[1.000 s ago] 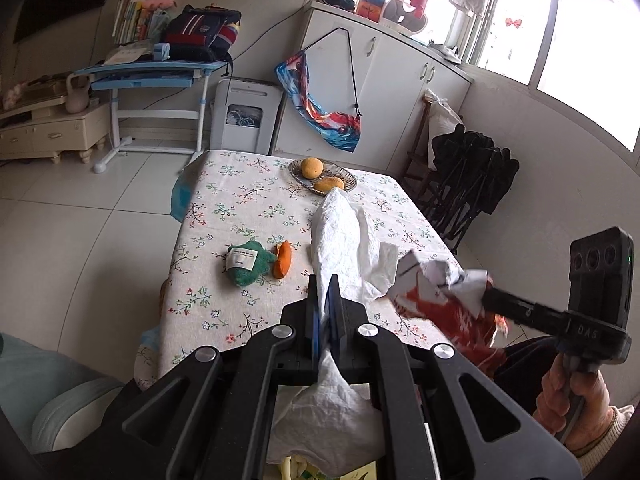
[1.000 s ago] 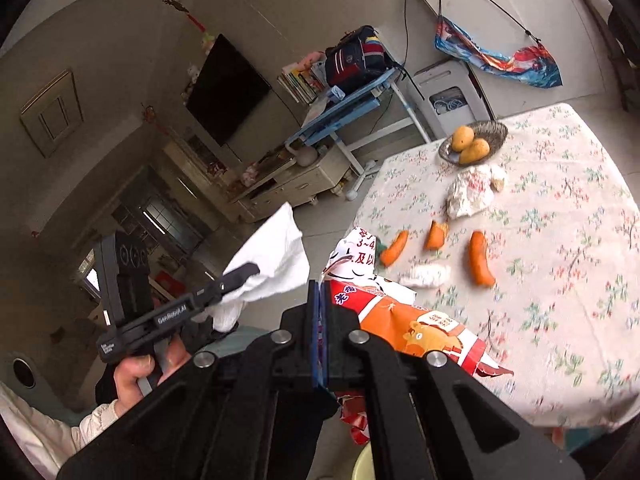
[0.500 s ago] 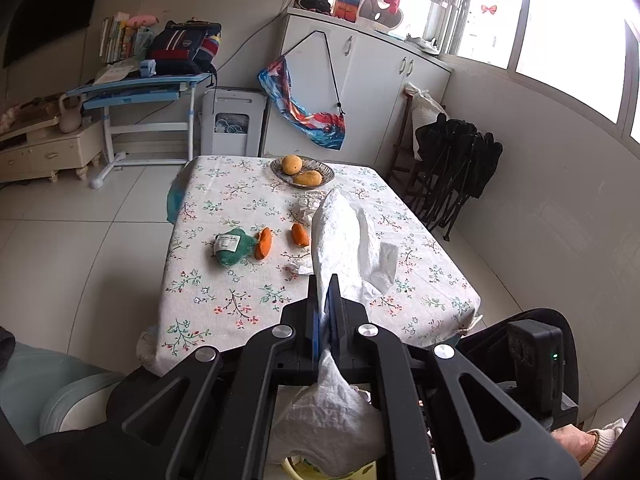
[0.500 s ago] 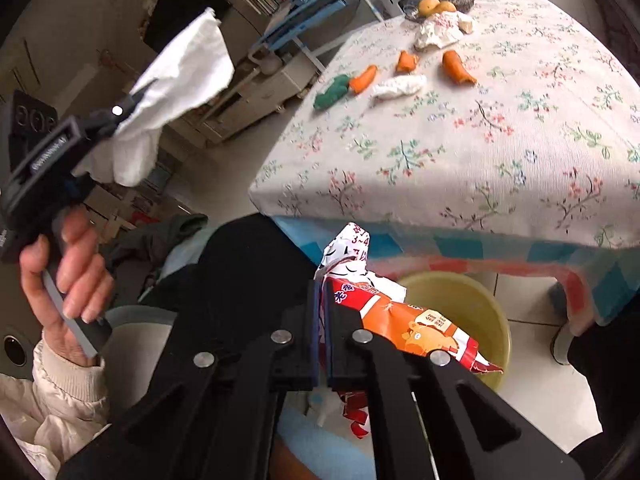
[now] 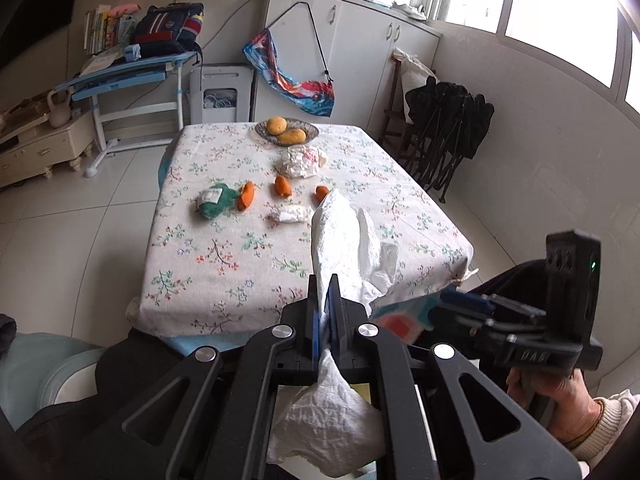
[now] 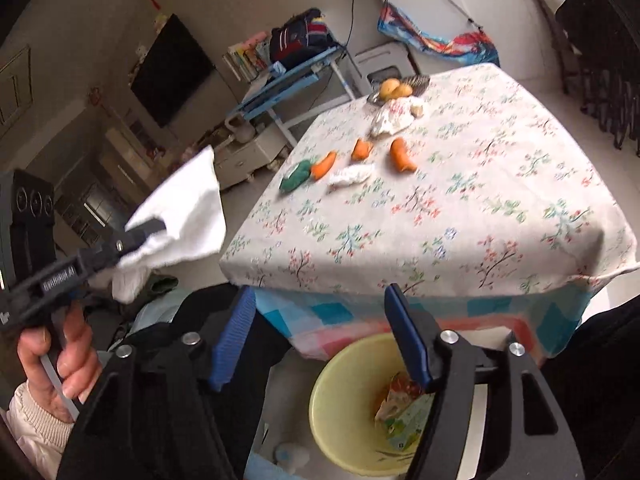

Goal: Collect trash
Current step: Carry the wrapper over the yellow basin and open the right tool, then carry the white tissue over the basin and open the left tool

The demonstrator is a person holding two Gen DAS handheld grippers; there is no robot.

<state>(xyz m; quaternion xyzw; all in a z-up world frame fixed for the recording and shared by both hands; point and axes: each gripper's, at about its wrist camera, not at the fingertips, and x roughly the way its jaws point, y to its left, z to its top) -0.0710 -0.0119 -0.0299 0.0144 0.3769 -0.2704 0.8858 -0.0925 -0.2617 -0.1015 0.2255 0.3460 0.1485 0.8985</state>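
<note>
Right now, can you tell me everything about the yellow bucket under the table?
The yellow bucket is a round, pale yellow tub that looks like plastic, standing upright with its mouth open at the near edge of the table, beside the hanging checked cloth. Inside lies a crumpled orange and green snack wrapper, resting against the inner wall. The right gripper is directly above it, open with nothing between its blue pads, which hide part of the rim. The bucket's base is out of view.

A floral-clothed table (image 5: pixel 224 276) carries a fruit dish (image 5: pixel 287 131), orange pieces (image 5: pixel 283 186), crumpled wrappers (image 5: pixel 301 162) and a green packet (image 5: pixel 215 201).
</note>
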